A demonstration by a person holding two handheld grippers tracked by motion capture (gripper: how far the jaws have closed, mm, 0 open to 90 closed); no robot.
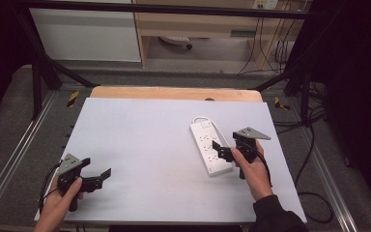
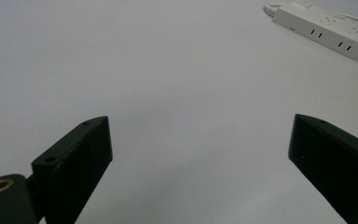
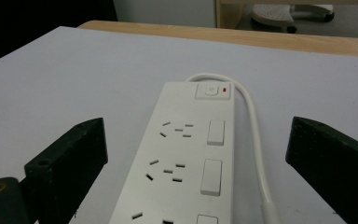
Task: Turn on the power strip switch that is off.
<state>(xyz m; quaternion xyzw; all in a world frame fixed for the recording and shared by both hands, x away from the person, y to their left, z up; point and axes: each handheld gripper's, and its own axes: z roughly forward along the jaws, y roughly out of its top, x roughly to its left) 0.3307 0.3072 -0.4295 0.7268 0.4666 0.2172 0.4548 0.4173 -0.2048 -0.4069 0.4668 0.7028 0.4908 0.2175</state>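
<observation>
The right gripper (image 3: 196,154) hovers over the near end of a white power strip (image 3: 186,154), its jaws spread wide on either side of the strip and touching nothing. The strip lies flat on the right half of the grey desk (image 1: 140,140), its white cable (image 3: 254,135) looping round the far end, where a small red light (image 3: 225,91) sits beside the main switch. Well apart, at the desk's near left corner, the left gripper (image 1: 99,178) is released too, with bare desk between its jaws.
</observation>
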